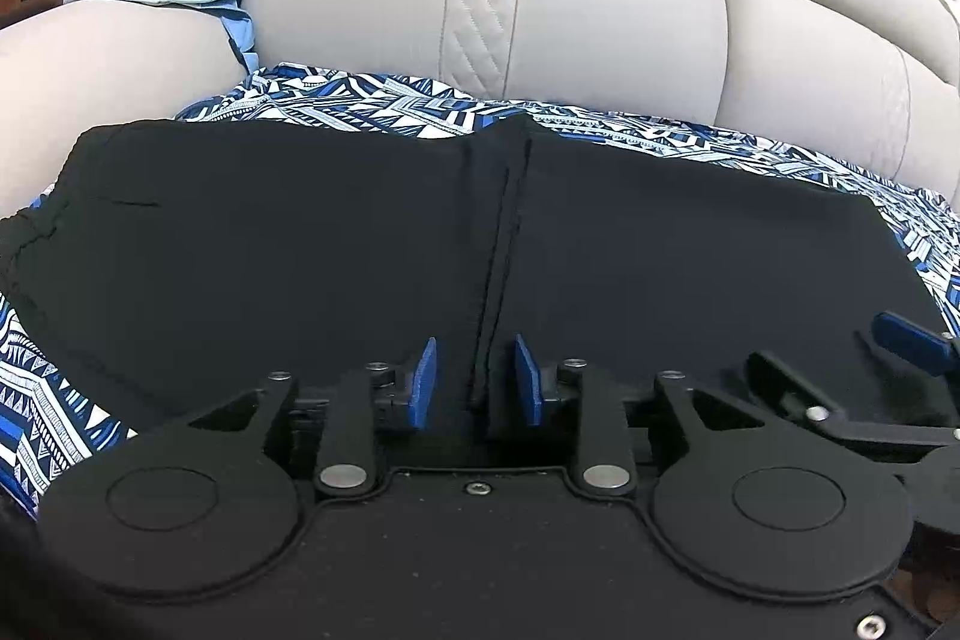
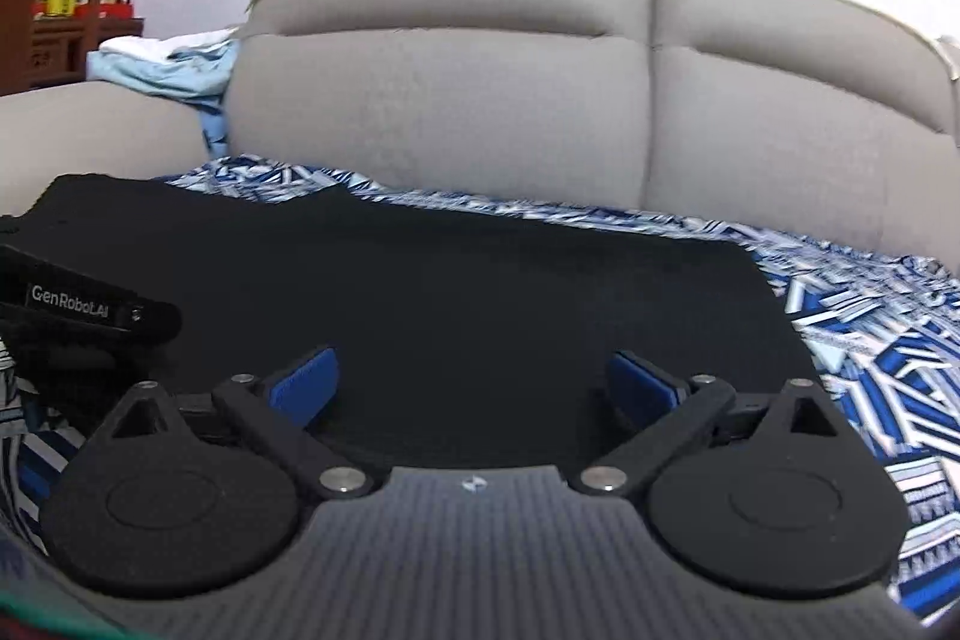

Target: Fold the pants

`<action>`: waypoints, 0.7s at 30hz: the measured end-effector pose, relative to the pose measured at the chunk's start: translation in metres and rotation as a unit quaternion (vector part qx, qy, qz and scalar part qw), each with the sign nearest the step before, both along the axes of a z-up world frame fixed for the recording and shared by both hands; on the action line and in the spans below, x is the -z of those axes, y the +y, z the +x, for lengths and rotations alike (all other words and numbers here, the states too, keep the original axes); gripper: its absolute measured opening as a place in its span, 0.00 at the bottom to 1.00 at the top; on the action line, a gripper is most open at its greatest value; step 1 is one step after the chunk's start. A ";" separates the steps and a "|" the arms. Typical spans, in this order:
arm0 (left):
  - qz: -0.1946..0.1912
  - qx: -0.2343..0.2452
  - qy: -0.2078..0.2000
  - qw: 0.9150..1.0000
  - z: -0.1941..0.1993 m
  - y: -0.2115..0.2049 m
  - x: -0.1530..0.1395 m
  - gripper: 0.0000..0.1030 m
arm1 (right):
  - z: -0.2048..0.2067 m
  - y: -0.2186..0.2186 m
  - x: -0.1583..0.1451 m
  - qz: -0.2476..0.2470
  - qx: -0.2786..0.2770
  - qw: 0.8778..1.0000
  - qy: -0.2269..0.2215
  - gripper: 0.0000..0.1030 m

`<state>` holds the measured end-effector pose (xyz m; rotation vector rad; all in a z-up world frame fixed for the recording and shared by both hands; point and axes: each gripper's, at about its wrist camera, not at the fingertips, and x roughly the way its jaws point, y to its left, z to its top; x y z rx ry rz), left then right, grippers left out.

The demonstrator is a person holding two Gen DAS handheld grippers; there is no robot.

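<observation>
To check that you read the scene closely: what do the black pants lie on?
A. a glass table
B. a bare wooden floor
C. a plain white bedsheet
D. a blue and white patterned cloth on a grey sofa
D: the black pants are spread flat on the blue and white patterned cloth, which covers the seat in front of the grey sofa backrest.
</observation>
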<state>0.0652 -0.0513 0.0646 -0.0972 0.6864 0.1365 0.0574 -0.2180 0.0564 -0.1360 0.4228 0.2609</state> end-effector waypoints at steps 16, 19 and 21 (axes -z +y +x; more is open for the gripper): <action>0.001 0.006 0.003 1.000 0.002 0.004 -0.001 0.34 | 0.066 -0.060 -0.013 -0.017 0.093 0.993 0.074 1.00; 0.004 0.007 0.003 1.000 0.002 0.003 0.000 0.34 | 0.092 -0.073 -0.019 -0.018 0.103 0.989 0.101 1.00; 0.004 0.008 0.004 1.000 0.003 0.003 -0.001 0.34 | 0.108 -0.081 -0.021 -0.020 0.100 0.987 0.121 1.00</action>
